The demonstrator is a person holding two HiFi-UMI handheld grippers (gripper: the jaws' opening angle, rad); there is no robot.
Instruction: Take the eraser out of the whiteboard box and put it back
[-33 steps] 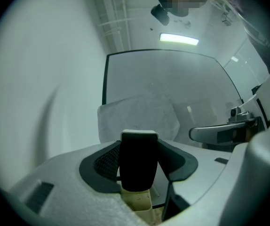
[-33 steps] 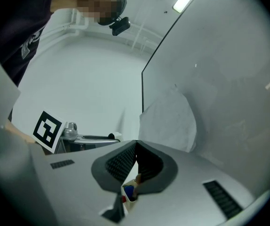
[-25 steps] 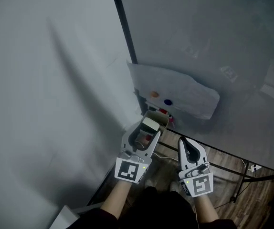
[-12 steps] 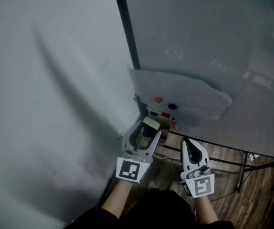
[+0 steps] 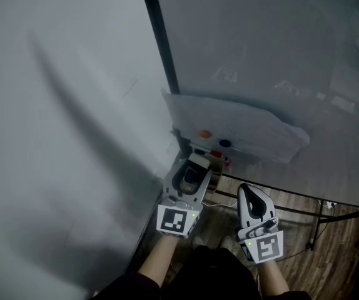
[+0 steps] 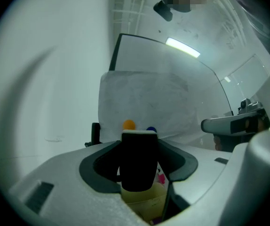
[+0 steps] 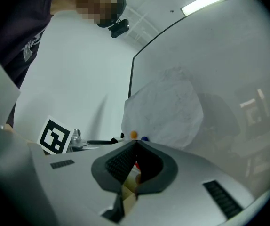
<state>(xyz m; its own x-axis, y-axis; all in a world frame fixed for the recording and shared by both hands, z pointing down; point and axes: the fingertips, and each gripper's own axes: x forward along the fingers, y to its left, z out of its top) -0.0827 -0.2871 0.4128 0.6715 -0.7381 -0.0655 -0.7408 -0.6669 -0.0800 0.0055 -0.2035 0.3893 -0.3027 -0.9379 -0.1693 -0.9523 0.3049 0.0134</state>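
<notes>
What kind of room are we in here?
Probably a meeting room or classroom. A big whiteboard stands beside a plain wall, with a paper sheet and round magnets on it and a box below. The left tongs hold an eraser. The floor is wood-patterned.

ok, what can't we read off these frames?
- Inside of the box: in the head view it is covered by the left gripper and the eraser; the left gripper view shows only a yellowish sliver.
- Eraser touching the box or clear of it: cannot tell in any view.
- Red bits by the box: too small to identify.
- Marks on the paper sheet: too faint.
</notes>
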